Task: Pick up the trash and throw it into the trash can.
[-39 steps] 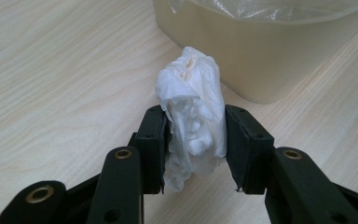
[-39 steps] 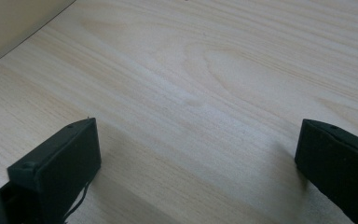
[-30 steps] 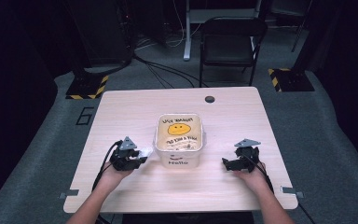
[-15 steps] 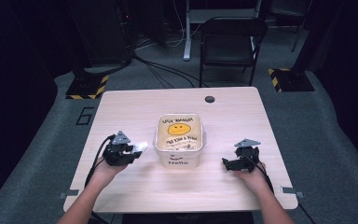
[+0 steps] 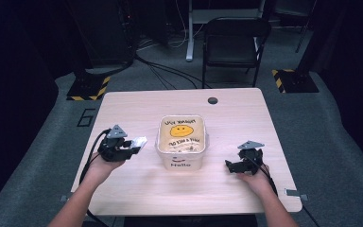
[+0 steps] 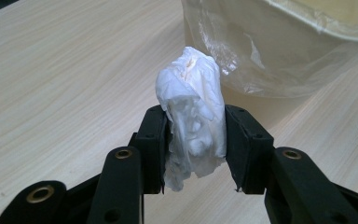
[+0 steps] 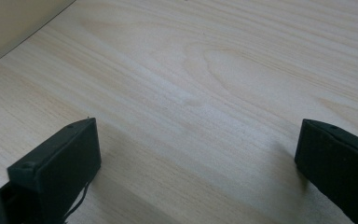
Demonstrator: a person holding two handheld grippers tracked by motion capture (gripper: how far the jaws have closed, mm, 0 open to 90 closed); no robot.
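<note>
A crumpled white tissue wad (image 6: 193, 116) is pinched between the jaws of my left gripper (image 6: 195, 142), held just above the wood. From above, that left gripper (image 5: 133, 145) sits left of a clear plastic tub (image 5: 181, 140) lined with yellow smiley-face paper, and the tissue (image 5: 139, 142) pokes out toward the tub. The tub's wall (image 6: 279, 51) rises close beyond the tissue. My right gripper (image 5: 230, 165) rests on the table right of the tub; its jaws stand wide apart over bare wood (image 7: 200, 154) with nothing between them.
The light wooden table (image 5: 179, 189) has a round cable hole (image 5: 212, 100) near its far edge. A black chair (image 5: 234, 40) stands beyond the table, with yellow-striped stand bases (image 5: 89, 88) on the grey floor. The tub's corner (image 7: 14, 21) shows at the upper left of the right gripper view.
My left gripper has lifted slightly and shifted left, away from the tub, carrying the tissue. The right gripper has stayed put.
</note>
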